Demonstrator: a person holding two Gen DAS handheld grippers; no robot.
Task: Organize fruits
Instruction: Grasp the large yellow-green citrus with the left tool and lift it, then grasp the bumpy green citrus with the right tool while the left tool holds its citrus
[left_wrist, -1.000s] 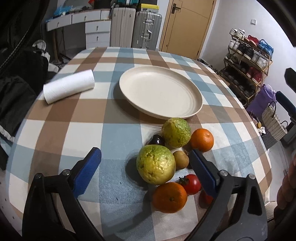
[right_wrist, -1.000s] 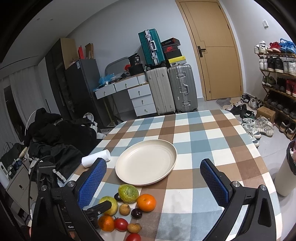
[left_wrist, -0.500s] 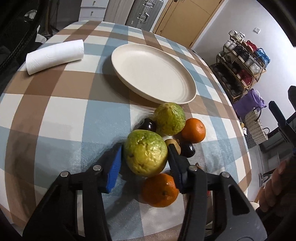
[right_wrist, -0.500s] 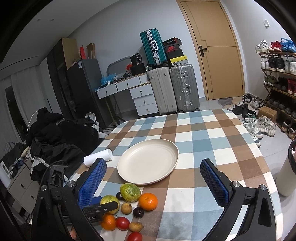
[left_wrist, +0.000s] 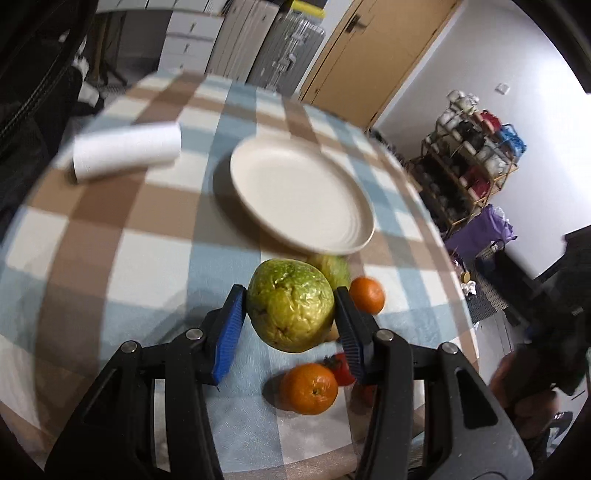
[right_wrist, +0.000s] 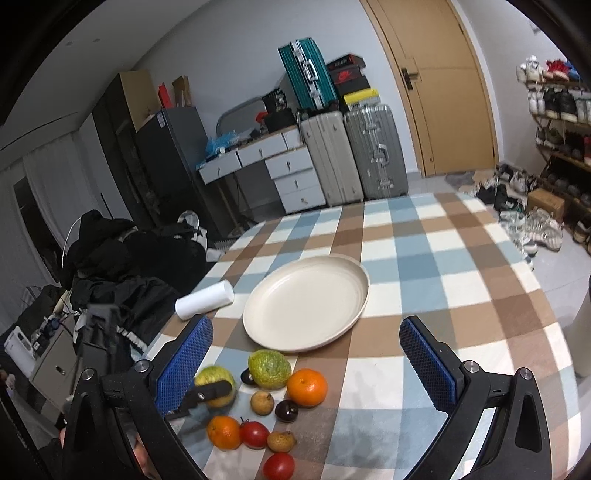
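left gripper clamped on the big green-yellow fruit, blue pads pressing both flanks, fruit looks just clear of the checked tablecloth, short of the plate. right gripper fingers wide apart, nothing between them, hovering over the near table edge

risks, as judgement:
- fruit is round, bumpy and wide for the jaws; pads bite near its widest line, so a tilt or quick swing could roll it out and drop it onto the pile
- a drop would likely scatter the small stuff: near orange, tomato, far orange, and some sit close to the table edge
- coming in low could knock the plate rim and shove the plate, needs clearance before crossing it
- squeezing harder may bruise the skin

around:
- second green fruit sits right behind the held one, directly between it and the plate, so the straight path has to go over it
- in the right wrist view also a dark plum-like fruit, two brown small fruits, another tomato
- white paper roll left of the plate, well apart, not in the way
- plate empty, room for everything
- left view is motion-blurred, exact lift height hard to tell
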